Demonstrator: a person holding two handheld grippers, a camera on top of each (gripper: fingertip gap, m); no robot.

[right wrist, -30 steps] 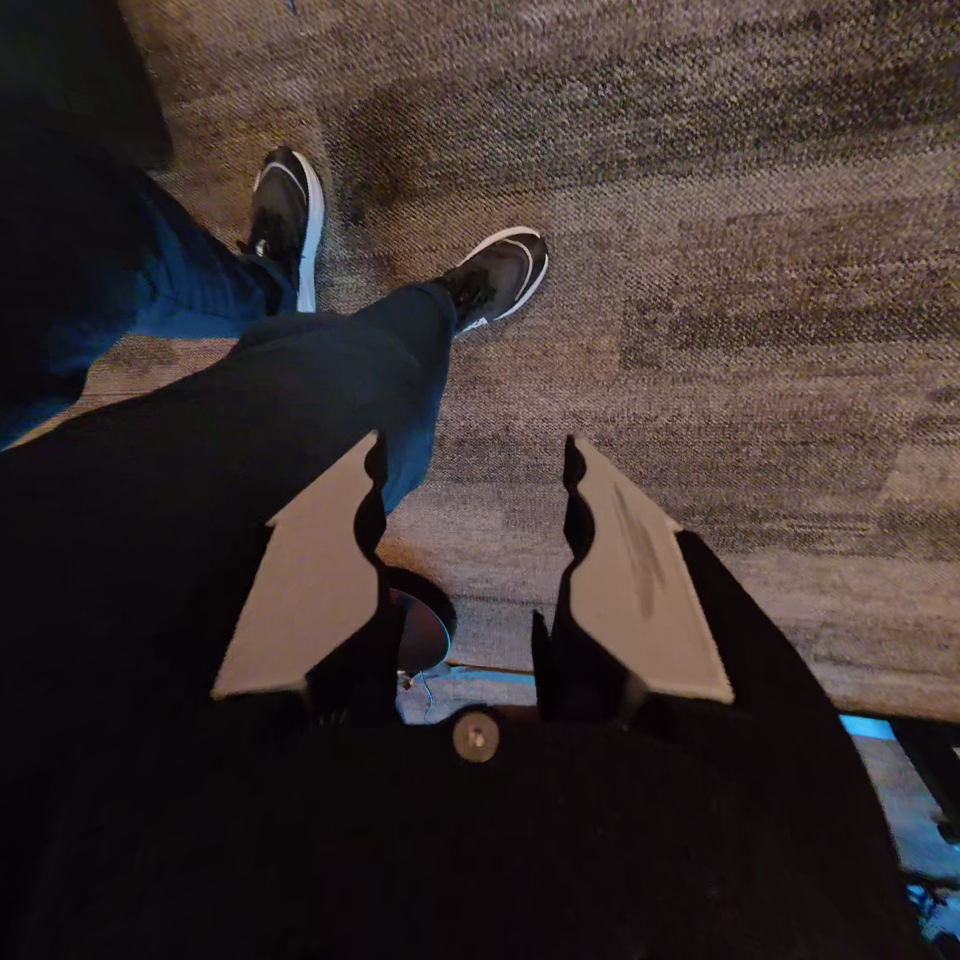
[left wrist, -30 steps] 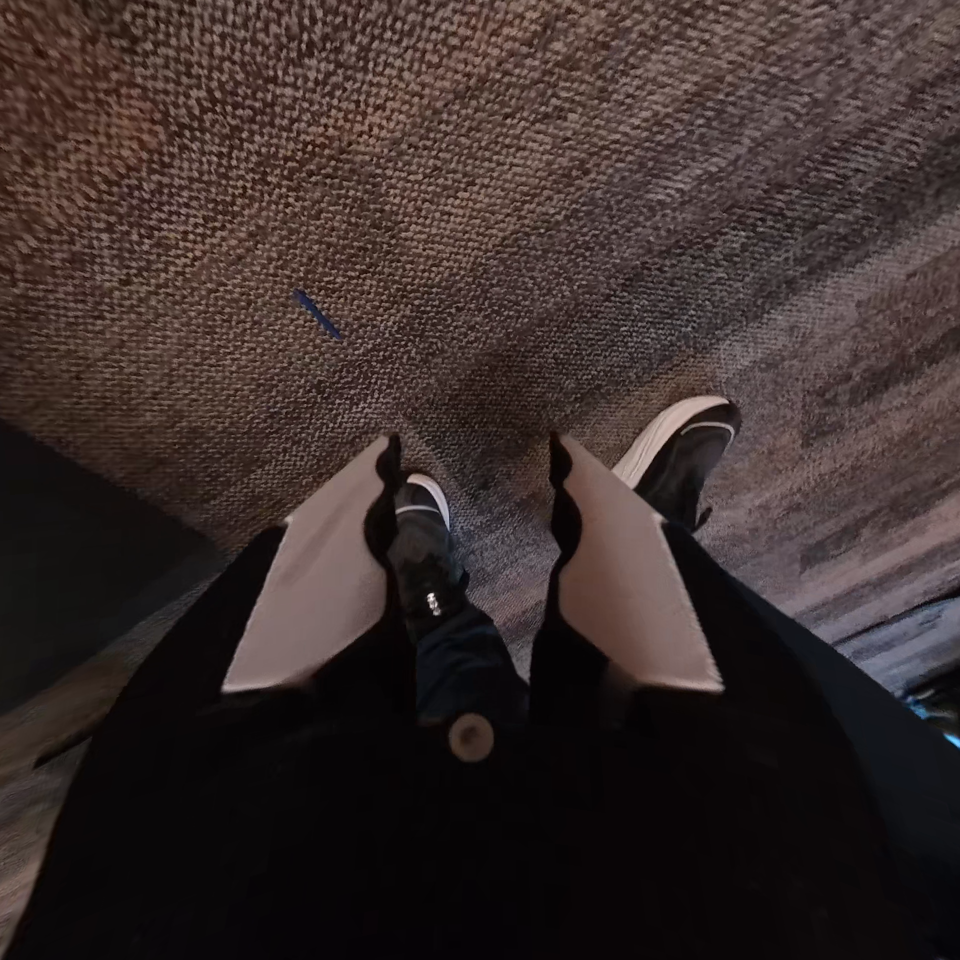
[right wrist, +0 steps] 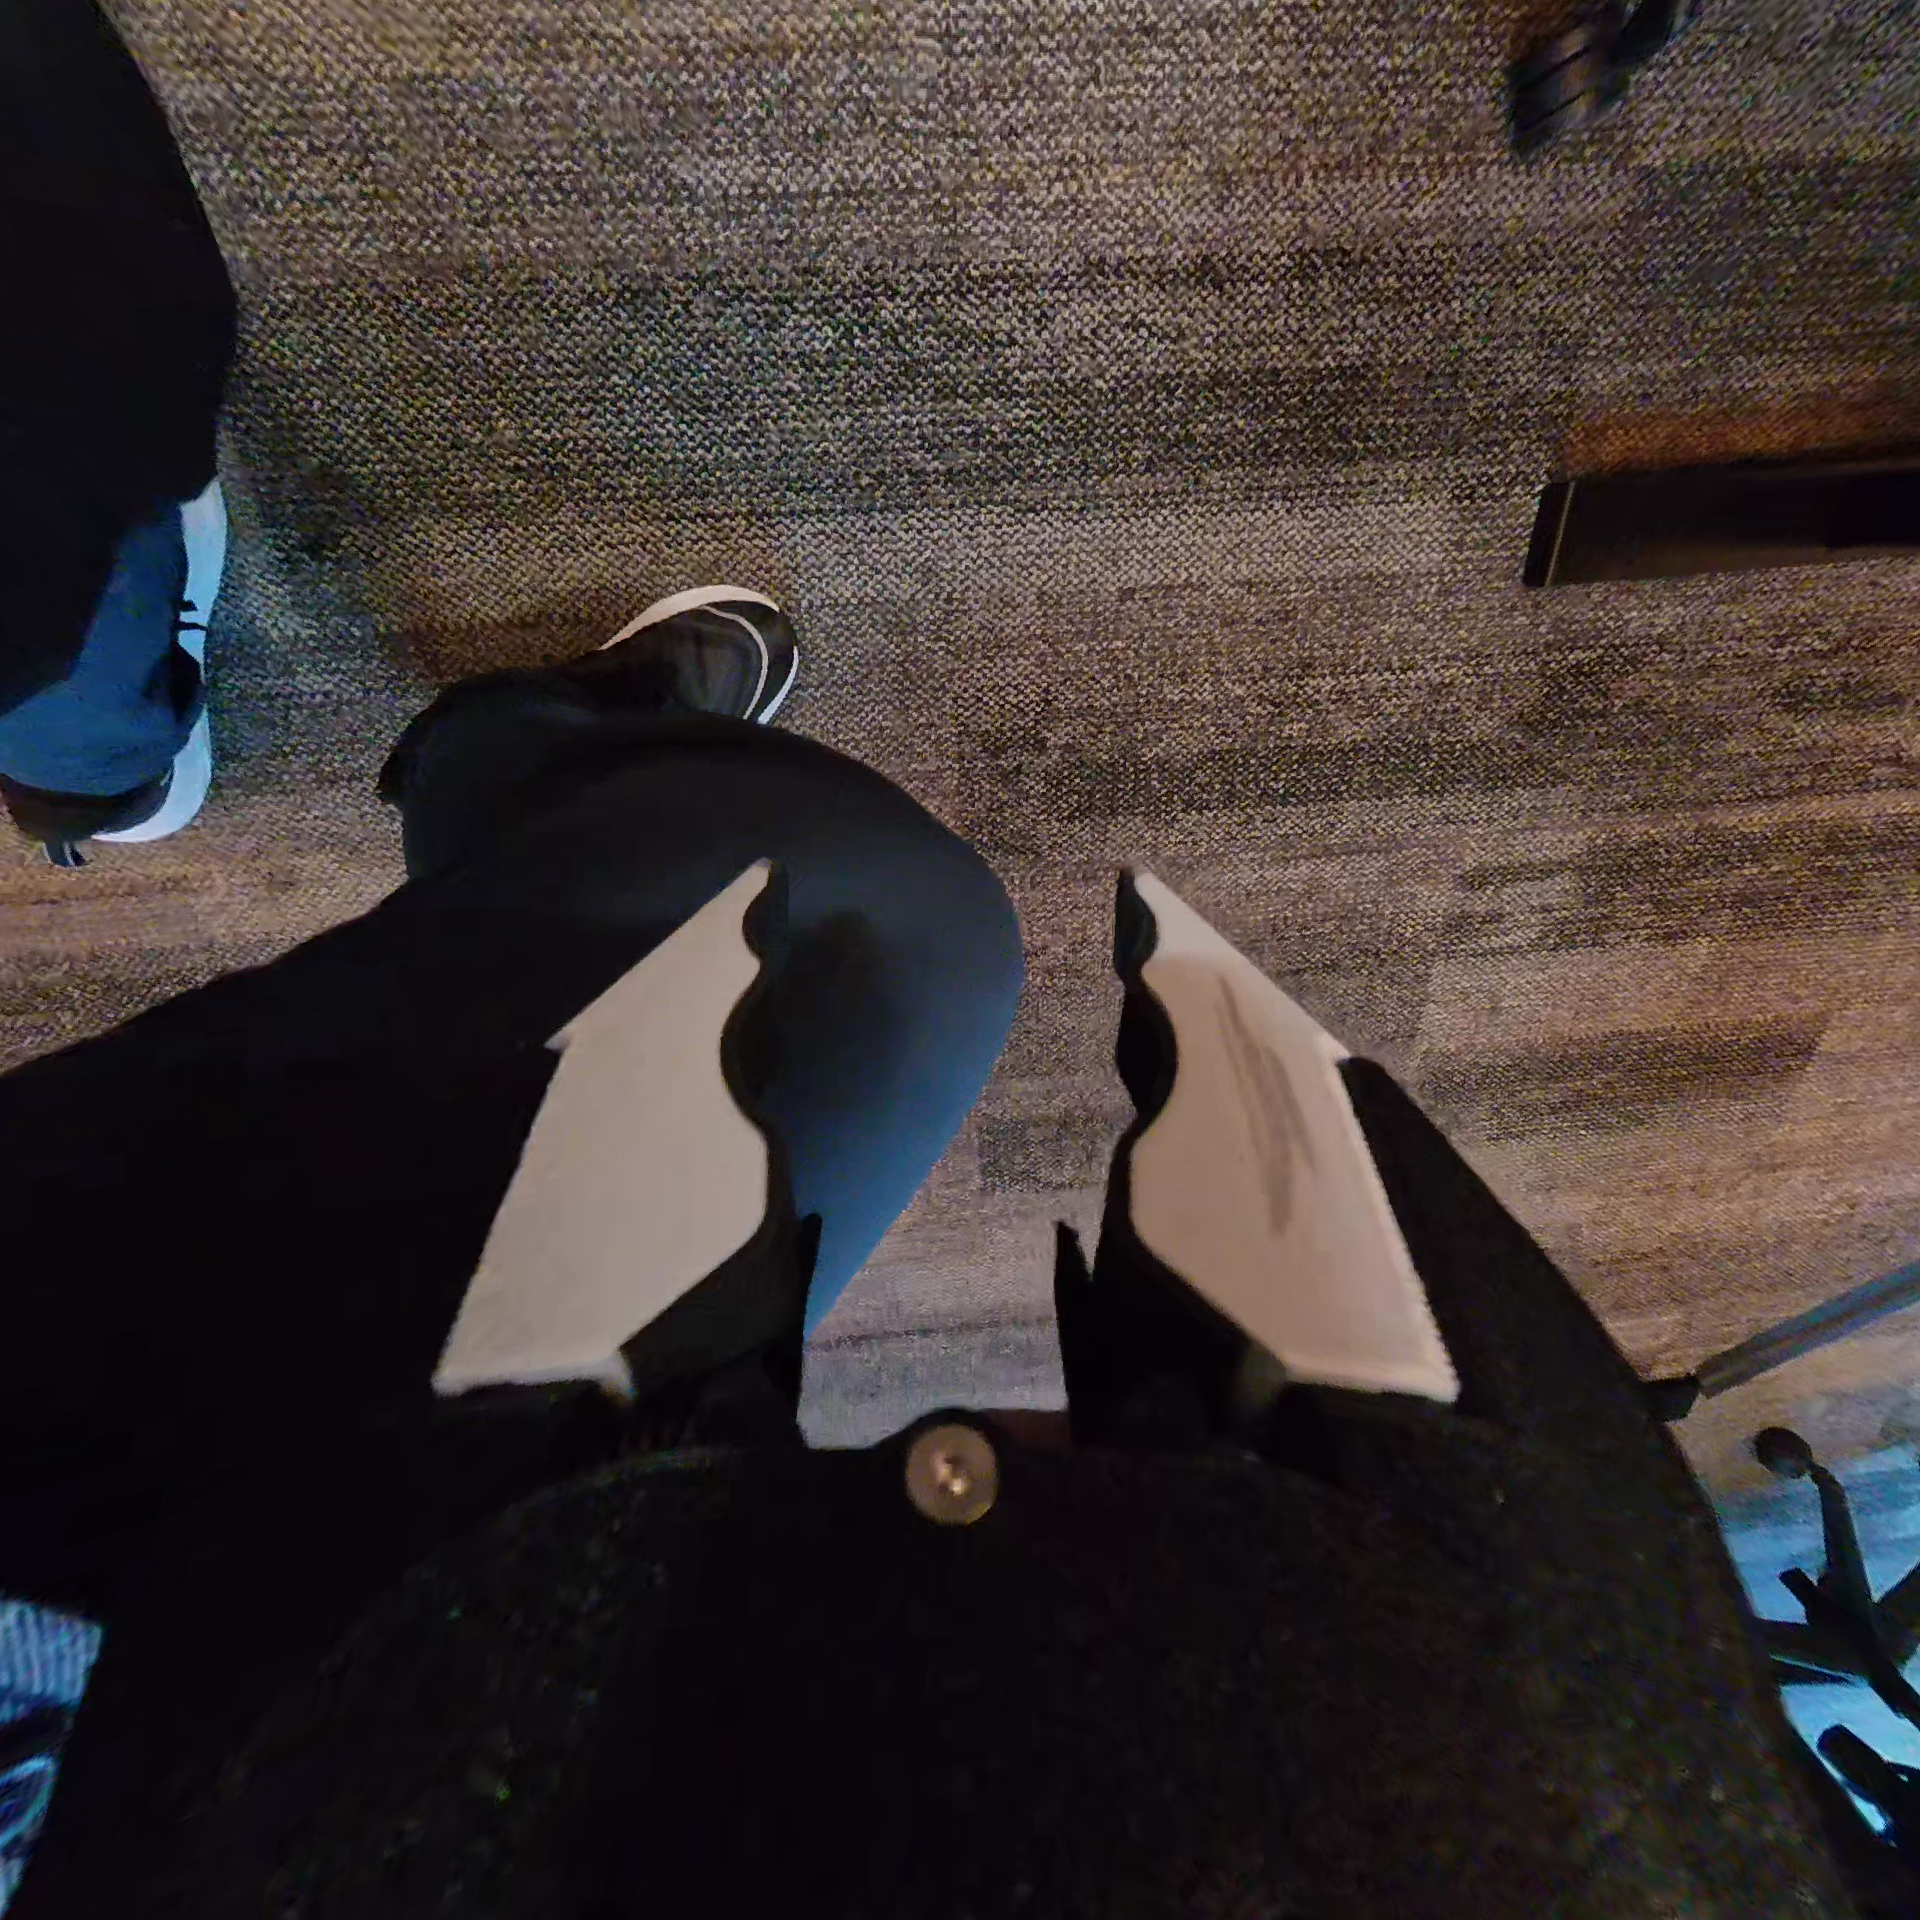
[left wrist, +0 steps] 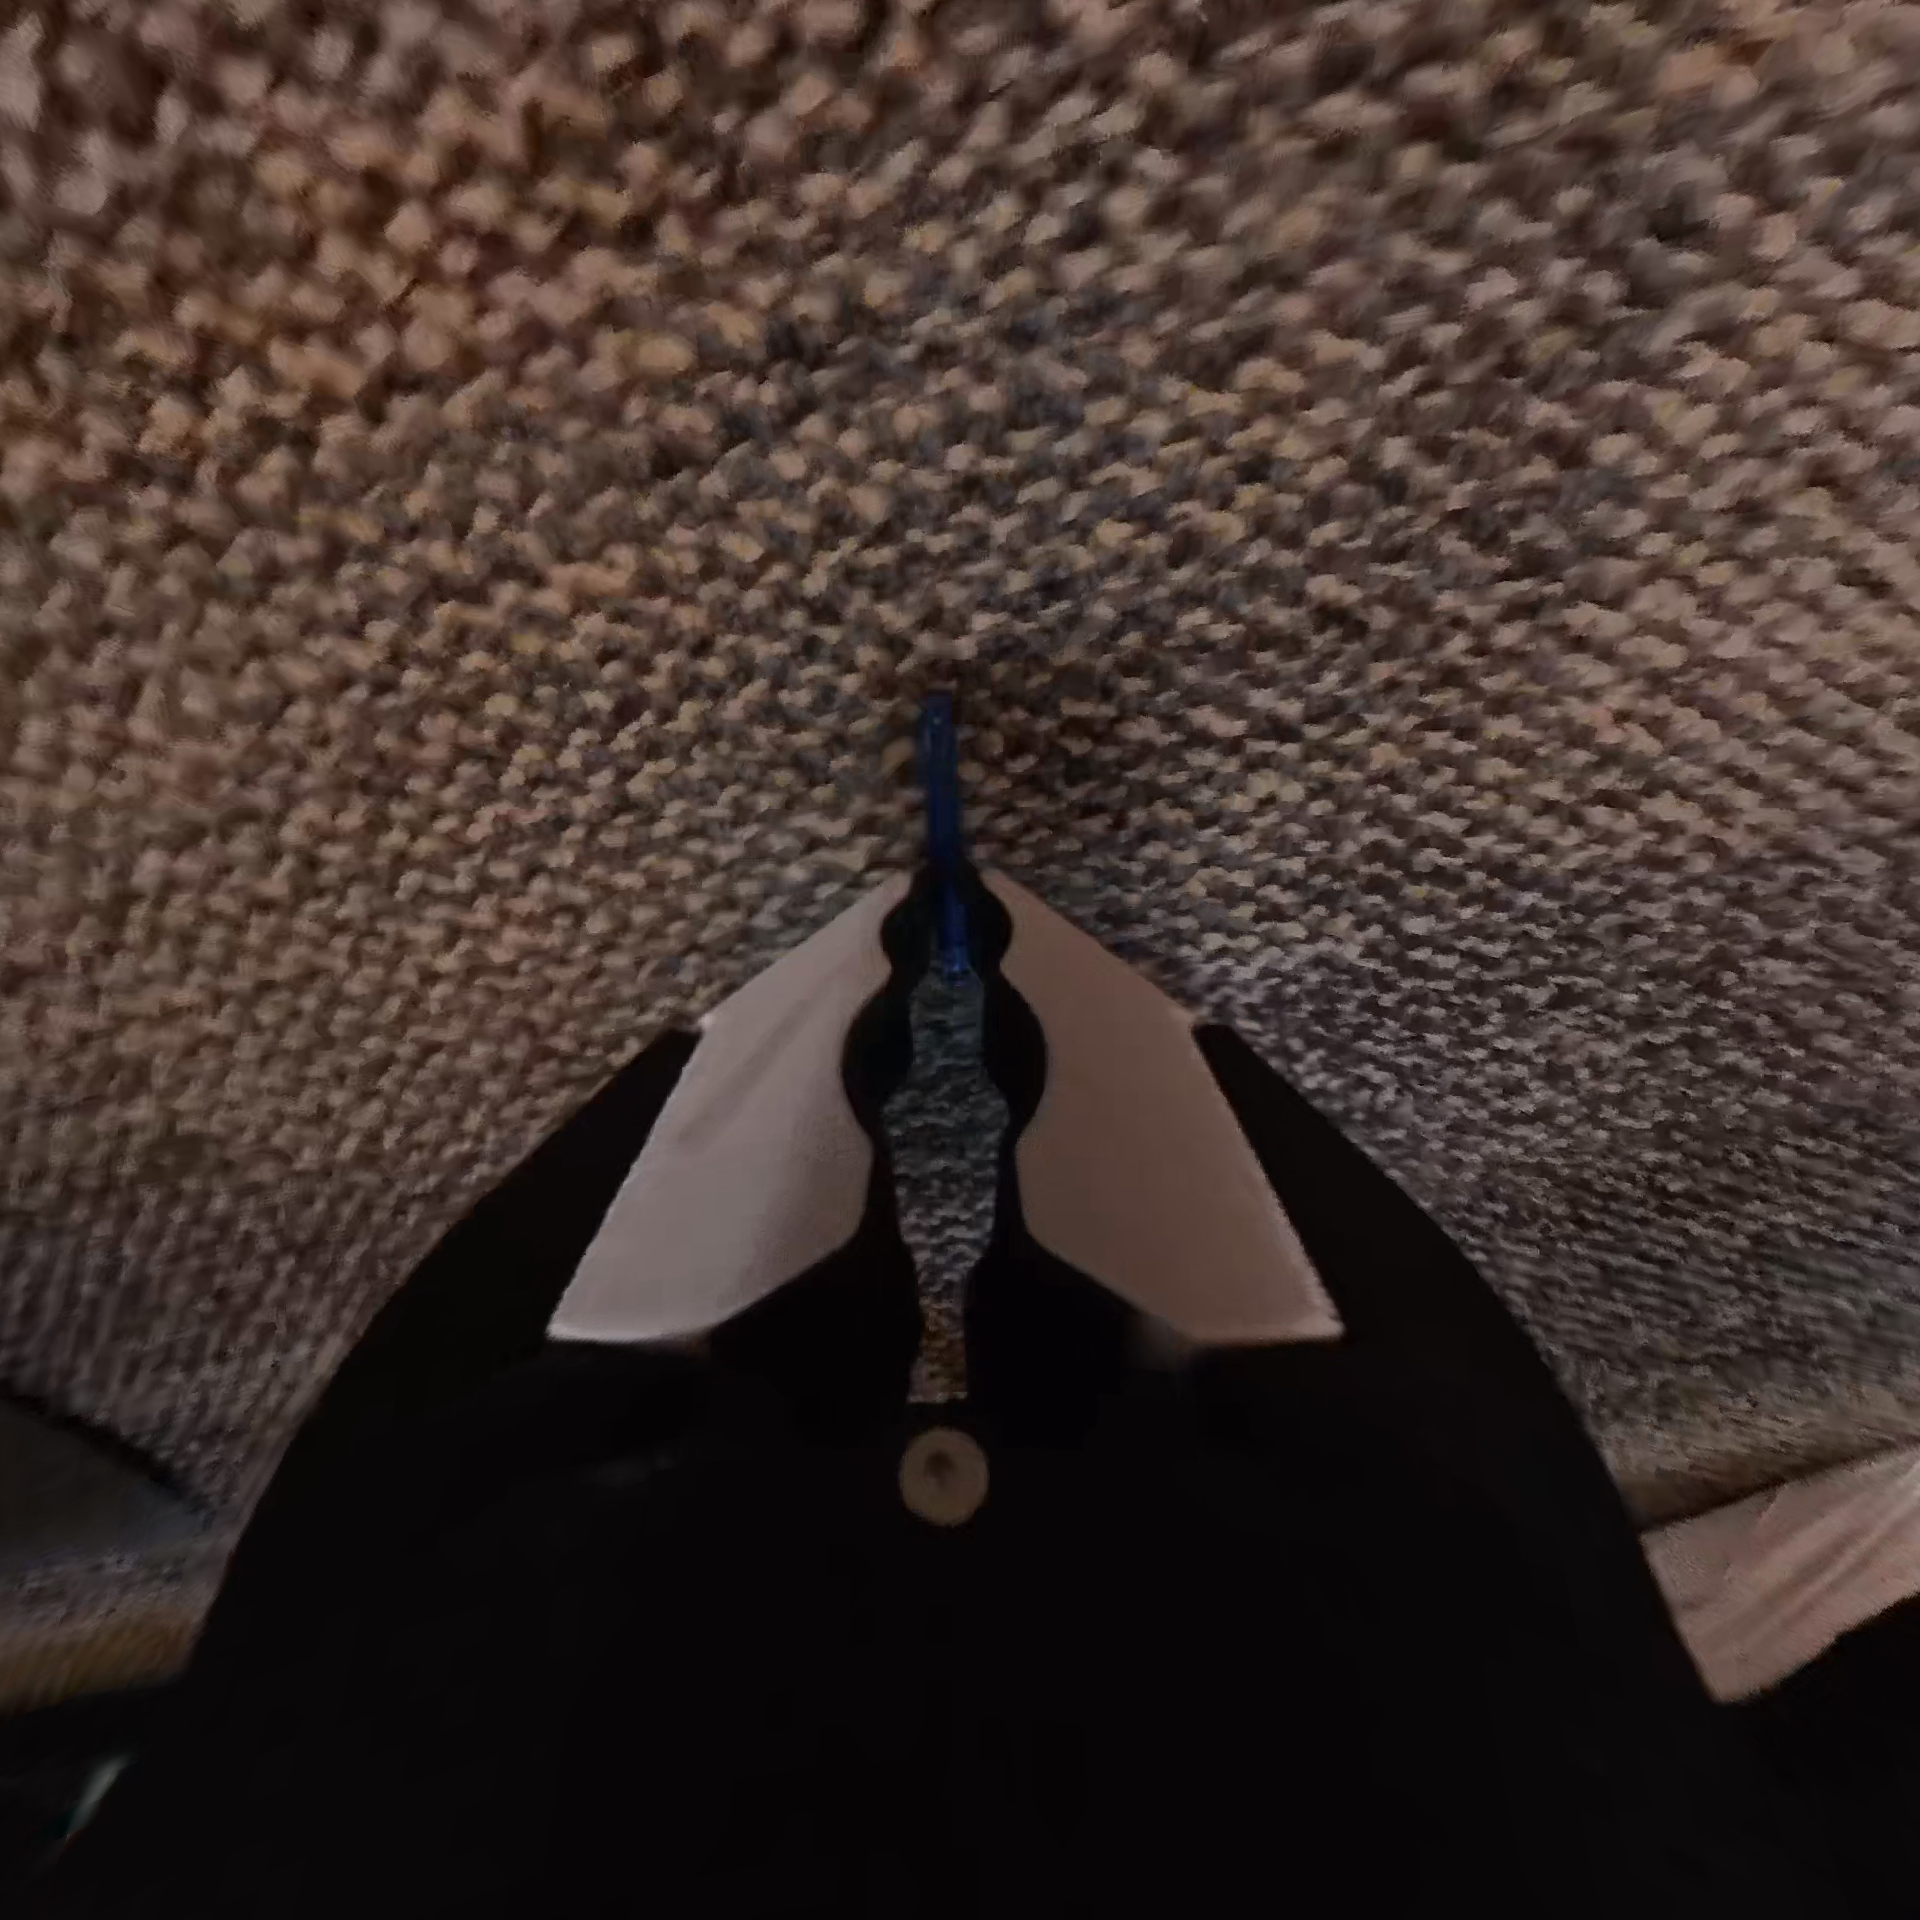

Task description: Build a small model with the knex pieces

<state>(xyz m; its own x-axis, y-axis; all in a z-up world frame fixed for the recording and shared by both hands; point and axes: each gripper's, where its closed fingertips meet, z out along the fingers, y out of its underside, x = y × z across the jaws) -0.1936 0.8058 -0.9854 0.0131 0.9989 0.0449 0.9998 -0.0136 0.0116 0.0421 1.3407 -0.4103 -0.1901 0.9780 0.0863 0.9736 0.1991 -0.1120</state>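
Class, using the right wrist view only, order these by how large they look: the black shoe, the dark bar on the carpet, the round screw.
1. Dark bar
2. Black shoe, partly hidden by the trouser leg
3. Round screw, though nearest the camera

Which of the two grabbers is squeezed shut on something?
The left gripper: its fingertips pinch a thin blue stick low over the carpet. The right gripper is wide open, holding nothing.

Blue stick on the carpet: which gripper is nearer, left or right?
Left. The left gripper is closed around the near end of the thin blue stick on the carpet. The right gripper is open above a trouser leg, stick not in its view.
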